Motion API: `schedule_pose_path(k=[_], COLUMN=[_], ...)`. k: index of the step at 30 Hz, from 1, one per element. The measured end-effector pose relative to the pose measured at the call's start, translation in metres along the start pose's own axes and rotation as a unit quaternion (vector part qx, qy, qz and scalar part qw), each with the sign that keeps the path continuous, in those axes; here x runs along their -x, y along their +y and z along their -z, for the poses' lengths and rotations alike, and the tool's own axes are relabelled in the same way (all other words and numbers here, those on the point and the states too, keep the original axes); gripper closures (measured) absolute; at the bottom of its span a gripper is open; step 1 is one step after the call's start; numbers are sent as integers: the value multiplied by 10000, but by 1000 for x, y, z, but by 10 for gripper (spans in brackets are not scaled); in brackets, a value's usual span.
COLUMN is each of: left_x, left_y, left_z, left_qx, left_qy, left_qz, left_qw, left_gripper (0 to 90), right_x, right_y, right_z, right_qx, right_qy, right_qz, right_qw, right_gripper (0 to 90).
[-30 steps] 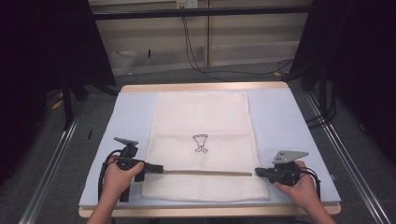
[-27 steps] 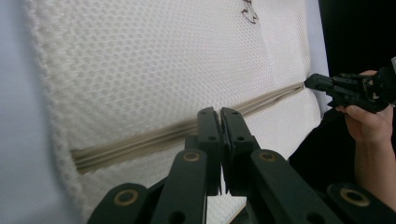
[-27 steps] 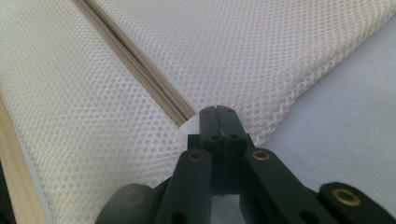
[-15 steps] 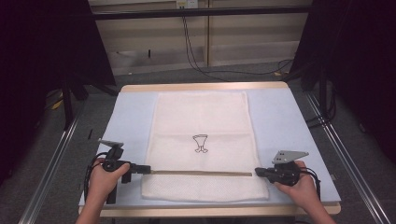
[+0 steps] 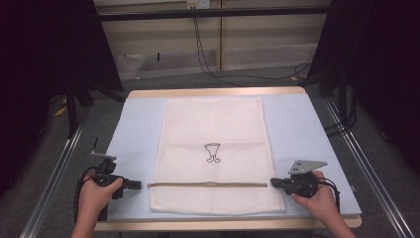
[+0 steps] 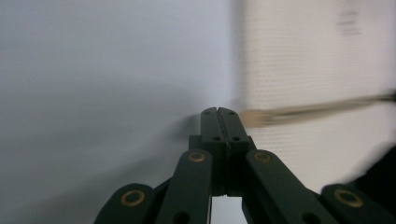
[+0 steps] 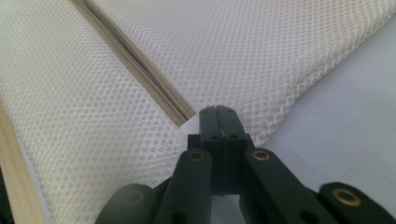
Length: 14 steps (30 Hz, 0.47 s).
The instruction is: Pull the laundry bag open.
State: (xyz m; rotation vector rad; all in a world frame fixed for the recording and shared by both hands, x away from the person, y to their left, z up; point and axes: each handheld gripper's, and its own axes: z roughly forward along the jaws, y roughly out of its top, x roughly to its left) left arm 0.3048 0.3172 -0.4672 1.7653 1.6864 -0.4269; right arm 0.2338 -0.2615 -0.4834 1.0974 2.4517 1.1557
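One white mesh bag lies flat in the middle of the desk, long side running away from the person. Fine honeycomb weave, rectangular, with one tan zipper strip across it near the front edge. One small black line drawing at its centre, goblet-like; no readable writing. Desk top is pale blue with a light wood rim. Two tools, one per hand. Left tool sits on bare desk just left of the bag, apart from it, jaws pressed together on nothing; its view is motion-blurred. Right tool is at the zipper's right end, jaws closed; can't tell if any fabric is pinched between them
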Motion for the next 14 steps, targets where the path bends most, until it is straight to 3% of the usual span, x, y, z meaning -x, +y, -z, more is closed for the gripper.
schedule_pose_path(k=[1, 2, 3, 4, 5, 7, 8, 9, 11, 12, 14], left_x=[-1, -1, 5, 8, 11, 12, 11, 11, 11, 11, 11], left_y=[-1, 0, 1, 2, 3, 6, 7, 8, 8, 9, 10], left_z=[4, 7, 9, 10, 9, 5, 3, -1, -2, -4, -6], left_qx=[355, 605, 675, 790, 968, 1248, 1325, 1539, 1526, 1668, 1664], left_qy=[-261, -152, -10, 81, 149, 150, 307, 551, 577, 700, 806], left_qz=[140, -226, -420, -608, -719, -731, -849, -1004, -1012, -1113, -1169], left_qw=[9989, 9978, 9968, 9950, 9926, 9894, 9871, 9814, 9814, 9772, 9758], left_gripper=[835, 743, 633, 633, 514, 482, 428, 364, 361, 324, 308], right_x=[0, 0, 2, 2, 7, 10, 14, 19, 21, 25, 26], right_y=[0, -1, 1, 1, 5, 4, 3, 0, -3, -6, -7], right_z=[0, 0, 4, 4, 12, 16, 19, 21, 21, 21, 21], right_qx=[17, 48, 231, 231, 524, 652, 739, 692, 632, 552, 525], right_qy=[-11, -3, 24, 24, -415, -541, -718, -927, -1028, -1106, -1180], right_qz=[15, 11, 36, 36, 16, -32, -171, -373, -414, -442, -476], right_qw=[10000, 10000, 9997, 9997, 9978, 9964, 9945, 9926, 9918, 9913, 9905], right_gripper=[900, 888, 649, 649, 496, 460, 396, 327, 315, 274, 268])
